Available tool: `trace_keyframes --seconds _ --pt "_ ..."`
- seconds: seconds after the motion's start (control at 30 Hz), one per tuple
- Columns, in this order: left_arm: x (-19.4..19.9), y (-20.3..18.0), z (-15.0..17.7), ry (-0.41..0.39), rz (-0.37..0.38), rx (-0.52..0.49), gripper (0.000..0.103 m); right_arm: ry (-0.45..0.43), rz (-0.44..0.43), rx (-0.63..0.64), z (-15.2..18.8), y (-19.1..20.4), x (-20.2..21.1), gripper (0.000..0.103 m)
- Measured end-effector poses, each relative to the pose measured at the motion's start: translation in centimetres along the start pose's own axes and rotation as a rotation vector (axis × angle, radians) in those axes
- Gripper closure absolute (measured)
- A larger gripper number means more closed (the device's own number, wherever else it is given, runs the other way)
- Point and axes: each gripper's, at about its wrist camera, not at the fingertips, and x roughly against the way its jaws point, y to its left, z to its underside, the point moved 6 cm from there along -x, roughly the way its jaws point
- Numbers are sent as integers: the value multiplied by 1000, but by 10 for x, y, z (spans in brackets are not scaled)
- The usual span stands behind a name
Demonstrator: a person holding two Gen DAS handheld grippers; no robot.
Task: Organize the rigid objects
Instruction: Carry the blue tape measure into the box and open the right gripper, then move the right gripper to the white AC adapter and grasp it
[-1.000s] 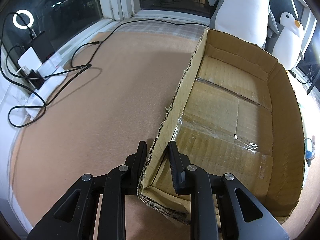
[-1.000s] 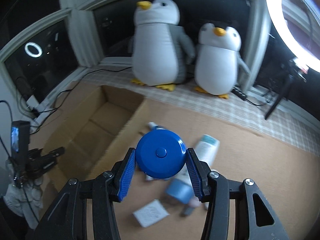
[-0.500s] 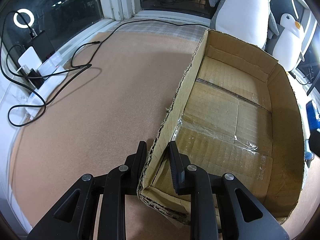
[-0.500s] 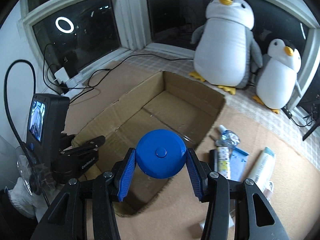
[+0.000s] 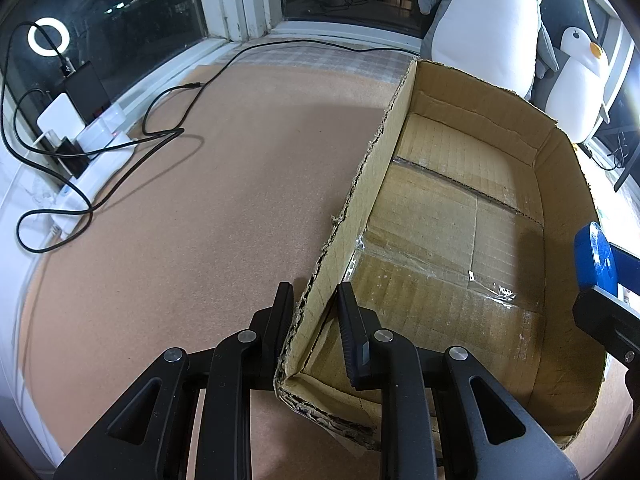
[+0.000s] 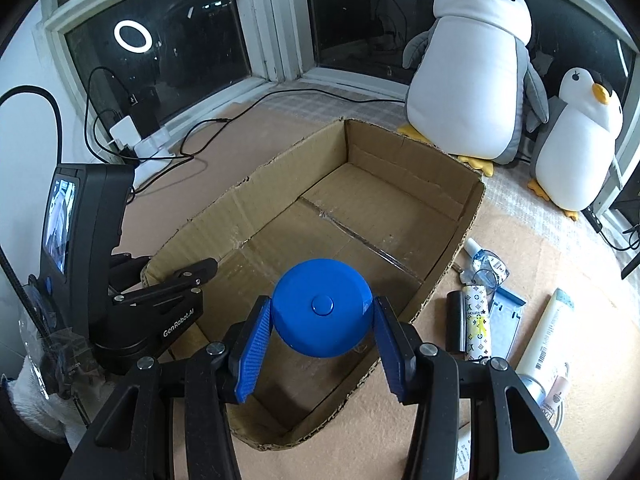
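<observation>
- While the left gripper (image 5: pixel 314 304) keeps its black jaws clamped on the torn side wall of the cardboard box (image 5: pixel 460 216), near one corner, the box sits open-topped on the brown mat (image 5: pixel 200 200).
- The right gripper (image 6: pixel 322 320) has its blue jaws closed on a round blue case (image 6: pixel 322 312) with a small button at its centre, gripping it from both sides.
- That case hangs over the near end of the box, above the taped bottom flaps; the box interior holds nothing else in view.
- In the left wrist view the case (image 5: pixel 596 256) shows edge-on at the right wall of the box.
- Outside the box, on the right, lie a patterned tube (image 6: pixel 476 320), a white tube (image 6: pixel 544 332), a blue flat piece (image 6: pixel 506 316) and a small clear bottle (image 6: pixel 486 260).
- Two plush penguins (image 6: pixel 472 76) stand beyond the box by the window.
- Black cables (image 5: pixel 160 128) trail over the mat towards a white power strip (image 5: pixel 92 160).
</observation>
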Motion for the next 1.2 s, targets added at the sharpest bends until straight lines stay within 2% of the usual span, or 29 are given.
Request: trace_keyframes --seconds 0.07,0.13,0.23,0.73,0.93,1.2 --pt "0 0 0 0 1 1 82 -2 -2 5 0 0 0 56" --pt "0 0 0 -1 1 0 82 -9 -5 5 -1 0 2 46" --pt "1 0 0 -1 1 0 82 -22 0 -1 -1 0 5 40" --pt "1 0 0 -2 -2 -1 82 -50 26 -68 5 -27 26 39" --pt "2 1 0 -2 -3 -2 82 -75 60 -114 14 -54 47 39" --pt "2 0 0 -3 -4 -2 82 -94 131 -218 40 -109 77 39"
